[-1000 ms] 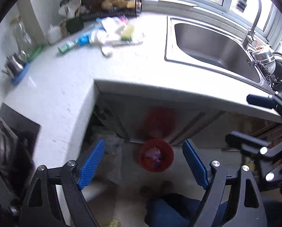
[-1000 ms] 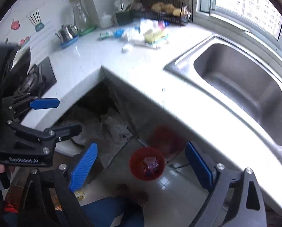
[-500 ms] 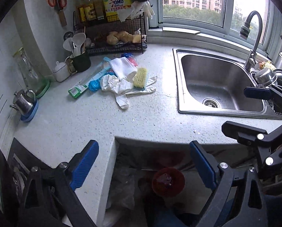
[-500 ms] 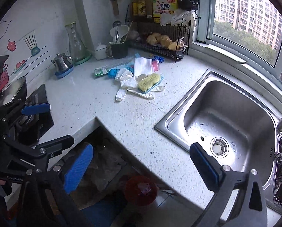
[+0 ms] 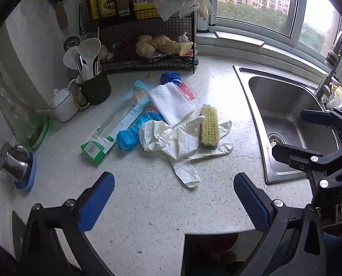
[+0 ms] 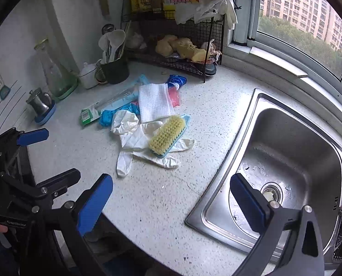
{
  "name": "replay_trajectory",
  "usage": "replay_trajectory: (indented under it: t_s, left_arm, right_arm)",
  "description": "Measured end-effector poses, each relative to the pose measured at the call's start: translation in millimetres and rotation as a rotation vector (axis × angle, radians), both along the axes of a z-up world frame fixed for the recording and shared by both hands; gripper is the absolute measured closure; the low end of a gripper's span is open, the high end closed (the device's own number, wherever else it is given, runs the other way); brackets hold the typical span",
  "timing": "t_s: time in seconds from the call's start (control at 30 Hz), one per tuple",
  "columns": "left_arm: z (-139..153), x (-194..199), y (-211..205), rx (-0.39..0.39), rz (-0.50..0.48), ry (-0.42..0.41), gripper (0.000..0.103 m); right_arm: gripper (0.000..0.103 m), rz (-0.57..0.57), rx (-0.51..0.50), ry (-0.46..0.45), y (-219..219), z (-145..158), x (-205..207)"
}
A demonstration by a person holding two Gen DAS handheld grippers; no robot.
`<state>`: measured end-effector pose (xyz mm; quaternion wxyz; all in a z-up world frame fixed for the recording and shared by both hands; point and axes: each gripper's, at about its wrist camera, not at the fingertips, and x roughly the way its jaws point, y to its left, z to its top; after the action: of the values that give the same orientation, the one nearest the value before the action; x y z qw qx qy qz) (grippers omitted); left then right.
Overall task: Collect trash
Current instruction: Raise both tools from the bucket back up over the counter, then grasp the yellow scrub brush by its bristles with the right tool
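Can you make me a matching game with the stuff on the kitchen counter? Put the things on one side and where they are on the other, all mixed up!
Things:
1. scrub brush
2. little metal teapot
3. ginger
4. spoons

Places:
A. in the black wire rack
B. on the white gloves
C. in the dark cup
D. on a blue coaster

Pairs: 1-B, 2-D, 3-A, 4-C
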<state>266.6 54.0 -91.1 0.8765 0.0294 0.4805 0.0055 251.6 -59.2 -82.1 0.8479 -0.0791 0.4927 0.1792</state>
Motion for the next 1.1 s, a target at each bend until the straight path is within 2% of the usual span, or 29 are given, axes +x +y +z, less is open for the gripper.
replay_trajectory:
  t_s: [0.13,0.23,0.47,0.53,0.6,0.67,0.77,0.9,1.0,1.1]
  left_arm:
    - [-9.0,31.7,23.3,-0.04,-0.012,0.034,0.0]
    - [-19.0,50.9,35.8,-0.01,-0.002,0.055,0.0]
    - [-44.4,80.5,63.9,-0.072,0.022,0.102,0.0]
    - [-51.6,85.3,69.8,-0.08,0.029,0.118,0.0]
    - [-58.5,89.6,74.8,-0.097,0.026,0.137,0.0]
    - [-64.1,93.0,79.4,-0.118,0.02,0.148,0.0]
    - [-69.3,93.6,81.8,-0.124,0.012,0.156,0.0]
    - [-76.1,94.5,82.8,-0.121,-0.005,0.17,0.0]
    - [-77.5,93.3,83.2,-0.117,-0.01,0.172,0.0]
    - [-76.3,89.6,86.8,-0.121,-0.007,0.174,0.0]
  right_arm:
    - [0.001,-0.04,-0.035,0.059,18.2,-14.1,30.1]
    - [0.001,-0.064,-0.063,0.108,27.8,-27.7,48.9]
    - [0.003,-0.121,-0.11,0.221,42.6,-57.6,88.0]
    - [0.017,-0.135,-0.1,0.261,44.8,-67.7,95.7]
    - [0.024,-0.152,-0.097,0.303,45.8,-78.9,102.6]
    - [0.036,-0.161,-0.107,0.334,47.4,-89.3,107.2]
    - [0.037,-0.163,-0.084,0.369,48.7,-97.4,109.8]
    - [0.041,-0.154,-0.104,0.383,53.8,-102.9,113.0]
    - [0.053,-0.165,-0.092,0.412,53.6,-108.4,114.6]
    - [0.057,-0.169,-0.089,0.4,51.6,-106.4,113.7]
